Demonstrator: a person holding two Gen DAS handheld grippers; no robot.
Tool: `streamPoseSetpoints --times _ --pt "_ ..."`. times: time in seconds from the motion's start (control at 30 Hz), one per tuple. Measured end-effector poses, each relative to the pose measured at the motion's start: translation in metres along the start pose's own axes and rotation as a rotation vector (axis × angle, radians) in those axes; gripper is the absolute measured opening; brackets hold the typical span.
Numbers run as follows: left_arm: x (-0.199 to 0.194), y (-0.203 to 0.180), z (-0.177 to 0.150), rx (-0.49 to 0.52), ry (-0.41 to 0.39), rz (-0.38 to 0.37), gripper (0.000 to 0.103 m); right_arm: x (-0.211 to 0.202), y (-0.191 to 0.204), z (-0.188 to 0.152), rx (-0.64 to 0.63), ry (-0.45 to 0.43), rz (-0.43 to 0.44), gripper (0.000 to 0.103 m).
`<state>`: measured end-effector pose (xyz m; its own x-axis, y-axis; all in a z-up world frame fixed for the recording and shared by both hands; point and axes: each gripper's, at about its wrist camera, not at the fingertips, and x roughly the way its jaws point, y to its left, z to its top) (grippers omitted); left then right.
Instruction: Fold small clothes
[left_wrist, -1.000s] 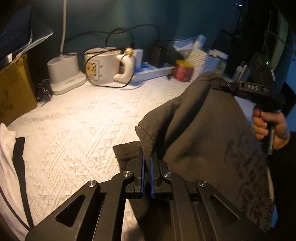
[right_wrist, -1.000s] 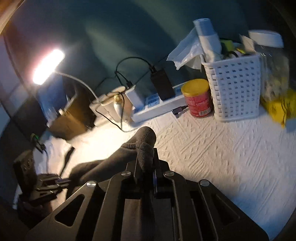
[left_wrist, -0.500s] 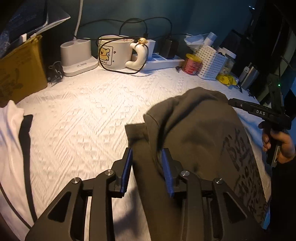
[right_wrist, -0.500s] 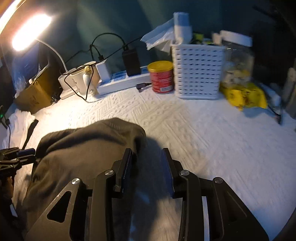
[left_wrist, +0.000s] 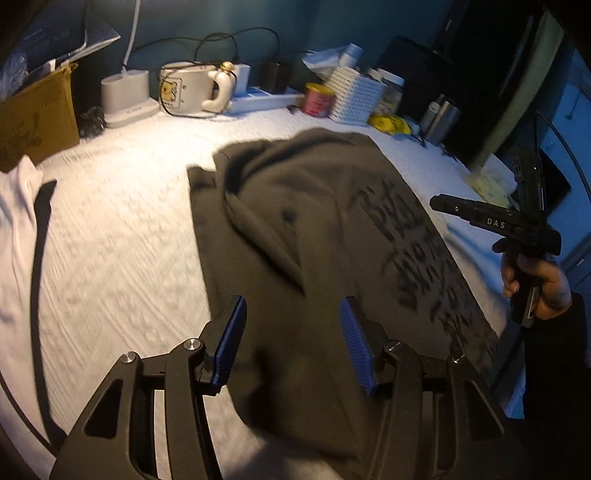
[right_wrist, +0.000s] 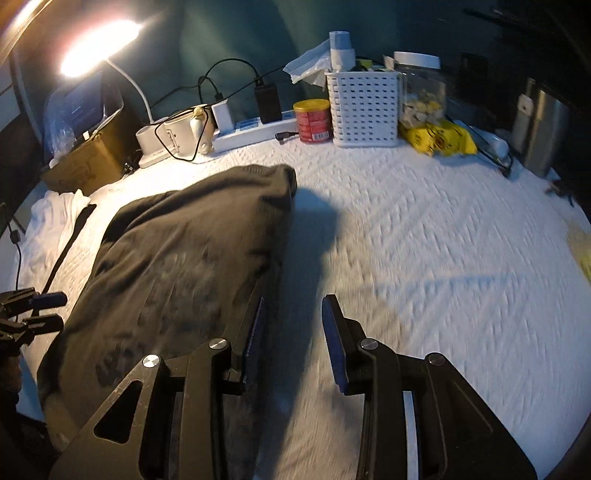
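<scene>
- My left tongs (left_wrist: 291, 339) have just been spreading their jaws; a second ago they pinched a corner of the dark shirt (left_wrist: 314, 236), and now the blue pads (left_wrist: 354, 347) stand apart over the cloth without pressing it
- My right tongs (right_wrist: 293, 336) have let go too: jaws parted, nothing between them but white quilted cover (right_wrist: 424, 258), the shirt's edge lying just beside the left finger
- The shirt, which hung lifted between both tongs a second ago, now lies slumped on the cover, printed side up (lettering too blurred to read)
- Seen from the left wrist, my right hand (left_wrist: 535, 284) holds its tool off the shirt's right side, clear of the cloth
- To the left lies a white garment (left_wrist: 18, 236) with a dark stripe
- Farthest back, along the wall: a mug (left_wrist: 184, 90), a power strip (right_wrist: 251, 129), a red tin (right_wrist: 312, 120), a white basket (right_wrist: 364, 107)
</scene>
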<state>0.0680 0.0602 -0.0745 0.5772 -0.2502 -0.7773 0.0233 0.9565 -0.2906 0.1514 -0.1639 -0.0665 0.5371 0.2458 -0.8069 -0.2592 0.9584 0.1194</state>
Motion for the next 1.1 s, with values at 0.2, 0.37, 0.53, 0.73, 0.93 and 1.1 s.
streamPoseSetpoints --times 0.2,0.37,0.53,0.73,0.93,1.1 --pt "-0.001 -0.017 -0.030 -0.024 0.047 -0.168 0.053 -0.019 0.011 -0.036 0.010 0.000 -0.003 0.035" --pt "0.003 -0.032 -0.048 -0.024 0.107 -0.244 0.015 -0.030 0.016 -0.061 0.025 0.005 -0.003 0.035" --pt "-0.011 -0.048 -0.053 0.036 0.077 -0.232 0.004 -0.039 0.018 -0.081 0.045 0.007 -0.005 0.035" --pt "-0.024 -0.039 -0.052 0.015 0.057 -0.189 0.004 -0.048 0.030 -0.107 0.045 0.020 0.039 0.035" --pt "-0.012 -0.039 -0.065 0.009 0.113 -0.164 0.005 -0.058 0.047 -0.130 0.044 -0.006 0.029 0.034" --pt "-0.007 -0.041 -0.070 0.027 0.127 -0.140 0.008 -0.063 0.062 -0.143 0.017 -0.029 0.022 0.018"
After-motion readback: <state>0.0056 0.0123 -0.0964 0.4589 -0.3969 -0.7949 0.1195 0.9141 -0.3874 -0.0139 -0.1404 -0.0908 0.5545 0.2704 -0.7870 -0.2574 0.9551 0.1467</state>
